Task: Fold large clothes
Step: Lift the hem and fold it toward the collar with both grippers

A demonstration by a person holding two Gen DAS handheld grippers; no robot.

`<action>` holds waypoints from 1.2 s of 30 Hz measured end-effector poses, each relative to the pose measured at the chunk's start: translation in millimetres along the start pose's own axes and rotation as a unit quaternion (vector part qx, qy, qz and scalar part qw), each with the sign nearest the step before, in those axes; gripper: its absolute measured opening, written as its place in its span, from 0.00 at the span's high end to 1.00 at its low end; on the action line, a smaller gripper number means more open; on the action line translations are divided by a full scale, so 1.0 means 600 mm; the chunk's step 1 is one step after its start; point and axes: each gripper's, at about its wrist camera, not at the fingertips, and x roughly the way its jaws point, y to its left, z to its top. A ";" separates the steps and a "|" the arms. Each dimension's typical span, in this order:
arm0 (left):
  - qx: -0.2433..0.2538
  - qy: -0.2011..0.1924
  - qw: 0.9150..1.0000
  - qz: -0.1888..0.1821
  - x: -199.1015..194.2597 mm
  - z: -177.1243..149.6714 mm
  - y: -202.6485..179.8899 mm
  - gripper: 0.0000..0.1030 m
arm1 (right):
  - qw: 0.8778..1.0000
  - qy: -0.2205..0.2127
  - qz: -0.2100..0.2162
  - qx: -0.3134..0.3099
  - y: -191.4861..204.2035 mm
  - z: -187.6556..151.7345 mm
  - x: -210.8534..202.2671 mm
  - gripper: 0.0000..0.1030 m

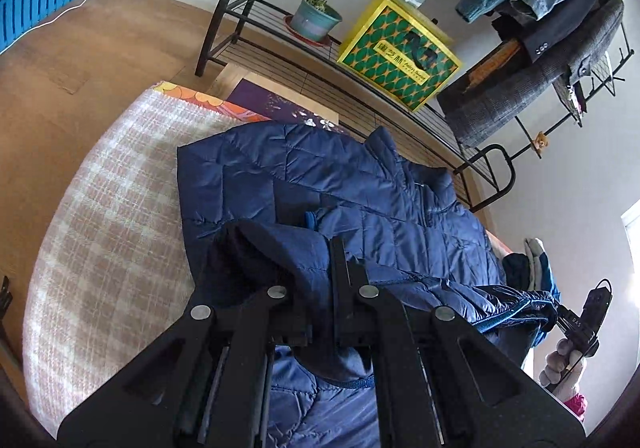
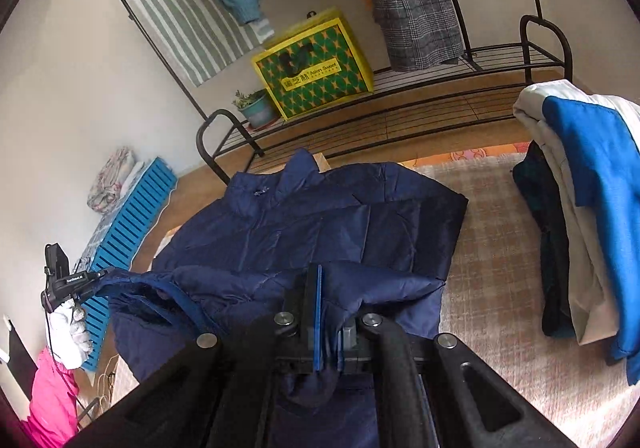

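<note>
On the checked bedspread (image 1: 120, 184) we hold the blue jacket's (image 1: 320, 176) hem pinched in the left claw (image 1: 334, 276) and the right claw (image 2: 316, 312), so its lower half lifts evenly for the fold

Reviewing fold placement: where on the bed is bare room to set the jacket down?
Bare checked blanket lies beside the navy jacket, out to the bed edge, and between jacket and clothes pile. Crowded by the pile and around both shut grippers.

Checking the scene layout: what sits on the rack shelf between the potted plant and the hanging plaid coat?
A yellow box with a green pattern stands between the potted plant and the plaid coat, clearest in the right wrist view.
</note>
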 end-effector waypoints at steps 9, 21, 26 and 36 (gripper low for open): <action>-0.049 0.061 0.997 -0.028 0.130 0.048 0.060 0.86 | 0.999 0.046 0.007 0.011 -0.060 0.020 0.099 0.93; 0.050 -0.014 0.997 0.050 0.040 0.097 0.059 0.32 | 1.000 -0.012 0.006 -0.006 -0.088 0.035 0.022 0.46; 0.188 0.005 0.975 0.116 0.091 0.063 -0.010 0.32 | 0.993 -0.003 -0.067 -0.097 -0.046 0.043 0.052 0.28; 0.257 0.059 0.948 0.178 0.210 0.032 -0.054 0.86 | 0.976 0.083 -0.109 -0.168 -0.011 0.071 0.167 0.91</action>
